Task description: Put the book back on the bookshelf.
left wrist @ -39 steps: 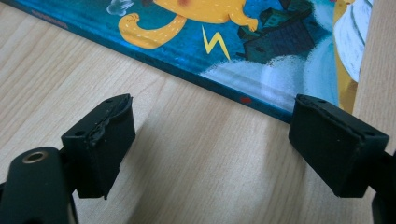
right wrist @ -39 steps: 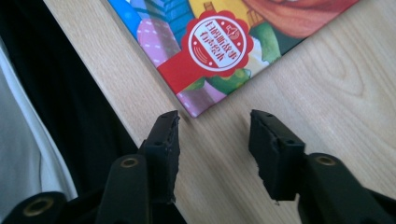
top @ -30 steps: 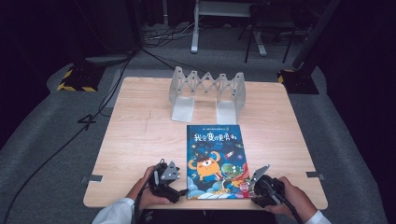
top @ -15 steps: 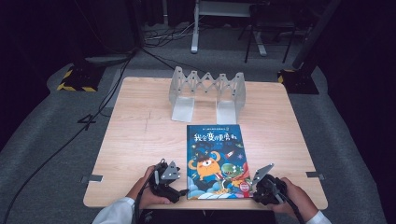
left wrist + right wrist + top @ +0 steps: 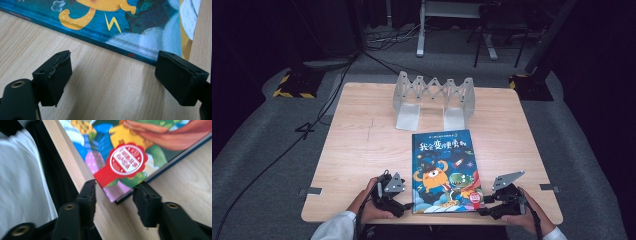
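A picture book (image 5: 444, 167) with a blue cover and cartoon monsters lies flat on the wooden table (image 5: 357, 145), its near edge at the table's front edge. My left gripper (image 5: 408, 204) rests on the table at the book's near left corner. In the left gripper view it (image 5: 113, 60) stands open, and the book's spine edge (image 5: 100, 43) lies just beyond its jaws. My right gripper (image 5: 483, 206) is at the book's near right corner. Its jaws (image 5: 116, 186) have just been opening and are open, with the book's corner (image 5: 122, 162) between them, untouched.
A grey folding book rack (image 5: 434, 95) stands at the back middle of the table, with two flat feet towards the book. A white sleeve (image 5: 22, 182) sits close beyond the table's front edge (image 5: 72, 162). Dark floor, cables and stand legs surround the table.
The right gripper has slid a little to the right, off the book's corner, and its jaws now stand apart. The left gripper and the book have kept still.
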### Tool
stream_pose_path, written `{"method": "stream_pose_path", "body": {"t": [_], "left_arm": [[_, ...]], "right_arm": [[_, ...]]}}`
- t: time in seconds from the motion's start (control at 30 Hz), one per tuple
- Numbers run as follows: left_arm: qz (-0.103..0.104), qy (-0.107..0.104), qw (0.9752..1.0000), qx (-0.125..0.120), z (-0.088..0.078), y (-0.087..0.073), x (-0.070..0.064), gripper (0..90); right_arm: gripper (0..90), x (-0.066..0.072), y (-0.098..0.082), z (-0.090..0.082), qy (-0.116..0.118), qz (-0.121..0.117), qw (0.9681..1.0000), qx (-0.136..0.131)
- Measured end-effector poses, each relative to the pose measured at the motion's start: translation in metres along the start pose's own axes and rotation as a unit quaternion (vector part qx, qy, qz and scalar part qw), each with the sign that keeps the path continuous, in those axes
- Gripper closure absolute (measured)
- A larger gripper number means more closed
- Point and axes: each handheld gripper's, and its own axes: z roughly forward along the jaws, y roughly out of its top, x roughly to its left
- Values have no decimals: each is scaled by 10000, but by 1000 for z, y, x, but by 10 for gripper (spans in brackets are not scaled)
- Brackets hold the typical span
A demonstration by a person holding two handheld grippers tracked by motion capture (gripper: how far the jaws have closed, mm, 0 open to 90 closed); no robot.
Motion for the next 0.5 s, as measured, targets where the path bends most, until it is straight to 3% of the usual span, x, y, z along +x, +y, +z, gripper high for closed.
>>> {"method": "stream_pose_path", "body": {"t": [0.2,0.33,0.5], "left_arm": [[-2,-2,10000,-2,0,0,0,147],[-14,-2,10000,-11,0,0,0,147],[-10,-4,10000,-10,0,0,0,147]], "right_arm": [[411,-7,5,-7,134,118,9989,-426],[374,-9,11,-8,143,41,9986,-515],[374,-19,19,-9,281,282,9963,-764]]}}
